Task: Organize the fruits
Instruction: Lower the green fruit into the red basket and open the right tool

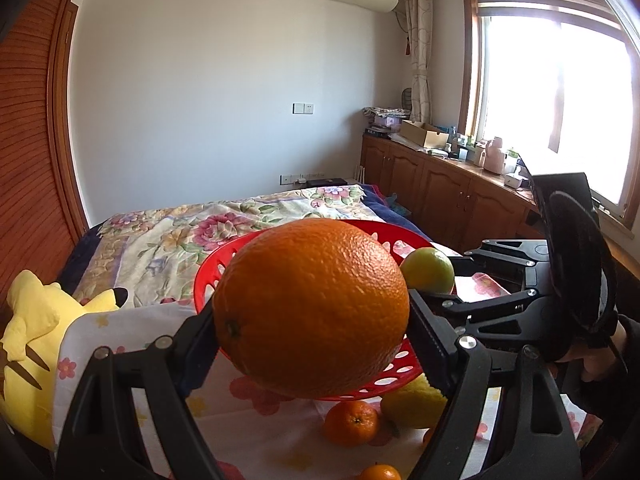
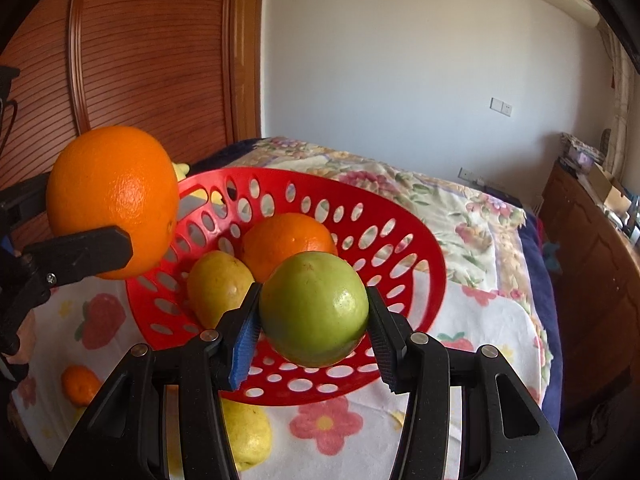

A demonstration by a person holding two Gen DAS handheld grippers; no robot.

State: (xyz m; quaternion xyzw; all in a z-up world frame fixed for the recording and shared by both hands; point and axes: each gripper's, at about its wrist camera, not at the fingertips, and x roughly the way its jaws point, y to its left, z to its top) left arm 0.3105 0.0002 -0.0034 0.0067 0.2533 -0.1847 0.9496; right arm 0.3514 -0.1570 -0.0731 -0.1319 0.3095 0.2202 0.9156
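Observation:
My left gripper (image 1: pixel 310 312) is shut on a large orange (image 1: pixel 312 308), held in the air in front of the red perforated basket (image 1: pixel 208 276). My right gripper (image 2: pixel 314 312) is shut on a green round fruit (image 2: pixel 314 308) above the basket's near rim (image 2: pixel 436 248). Inside the basket lie another orange (image 2: pixel 288 240) and a yellow fruit (image 2: pixel 218 286). In the right wrist view the large orange (image 2: pixel 114 200) hangs at the basket's left edge. On the flowered cloth in front of the basket lie a mandarin (image 1: pixel 351 422), a lemon (image 1: pixel 412 404) and a second mandarin (image 1: pixel 380 472).
The basket rests on a flowered cloth (image 2: pixel 492 320) over a bed with a floral quilt (image 1: pixel 200 228). A yellow plush toy (image 1: pixel 36 340) lies at the left. Wooden cabinets (image 1: pixel 440 188) line the right wall under a window, and a wooden wardrobe (image 2: pixel 140 52) stands at the left.

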